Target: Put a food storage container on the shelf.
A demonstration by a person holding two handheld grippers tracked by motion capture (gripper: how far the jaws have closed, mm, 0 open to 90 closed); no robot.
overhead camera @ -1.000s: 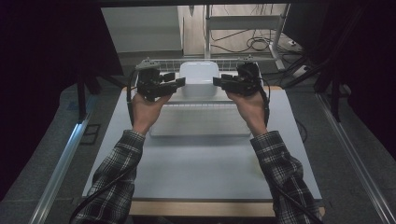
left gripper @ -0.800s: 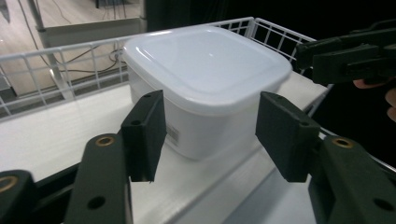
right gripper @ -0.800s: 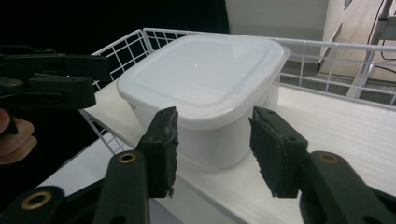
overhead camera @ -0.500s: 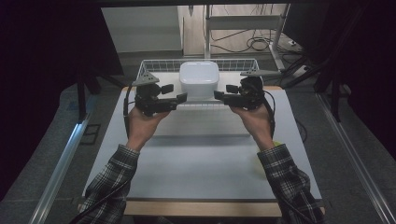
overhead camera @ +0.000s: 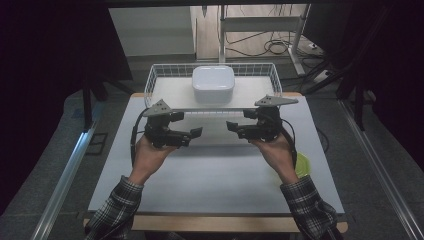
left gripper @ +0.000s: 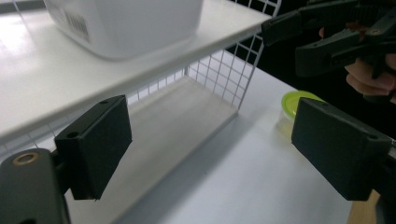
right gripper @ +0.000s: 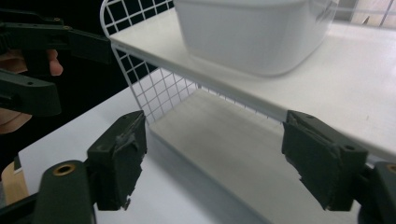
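Both tongs, the left tongs [overhead camera: 197,134] and right tongs [overhead camera: 231,126], stand apart and empty, having just been opening, jaws facing each other in front of the white wire rack [overhead camera: 155,80]. That reads as a release: the rack now rests on the bench [overhead camera: 210,175], at its far edge. A white lidded tub [overhead camera: 213,83] sits centred on its shelf board, steady and level.

We saw the green lid [overhead camera: 302,165] half hidden behind the right hand [overhead camera: 272,150], the white container [left gripper: 126,23] cropped by the top edge.
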